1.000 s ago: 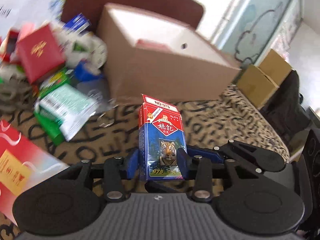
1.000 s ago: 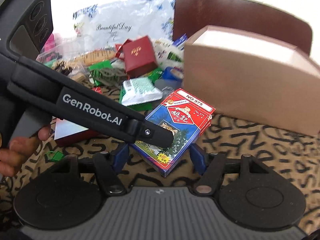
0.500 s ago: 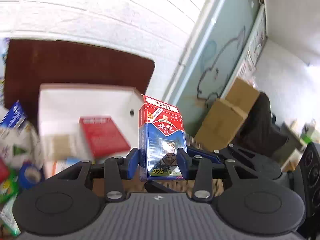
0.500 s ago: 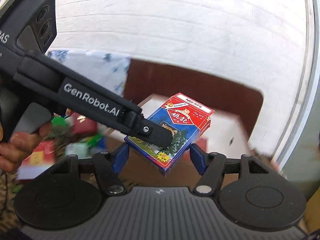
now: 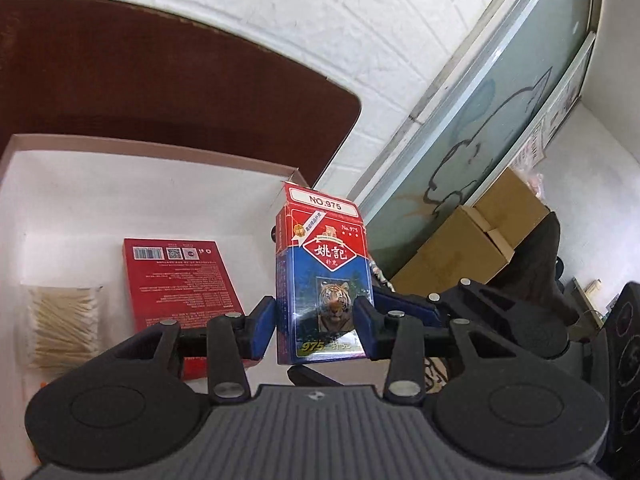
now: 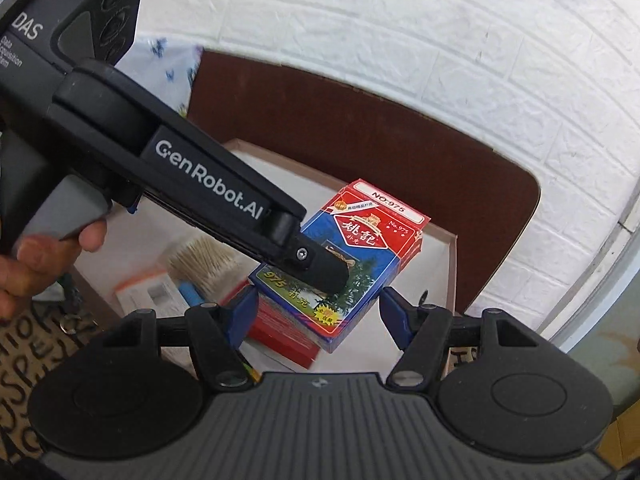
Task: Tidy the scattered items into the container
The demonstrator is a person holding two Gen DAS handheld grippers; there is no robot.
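Note:
A blue-and-red playing-card box with a tiger picture (image 5: 320, 280) hangs above the open cardboard container (image 5: 160, 152). My left gripper (image 5: 316, 328) is shut on its narrow sides. In the right wrist view the same card box (image 6: 360, 256) lies tilted between the blue pads of my right gripper (image 6: 316, 312), which is shut across its width. The left gripper's black finger (image 6: 320, 272) presses on the box's face from the left. Inside the white-lined container (image 6: 452, 240) lie a red flat box (image 5: 180, 280) and a pack of cotton swabs (image 5: 64, 320).
A dark brown panel (image 5: 160, 80) stands behind the container, against a white brick wall. Brown cartons (image 5: 460, 256) sit at the right. A person's hand (image 6: 40, 248) holds the left gripper's handle. Black-patterned cloth (image 6: 24, 340) shows at lower left.
Both grippers have carried the card box up and away from the patterned cloth to above the container's open inside. The scattered items have dropped out of view. Both grips are unchanged.

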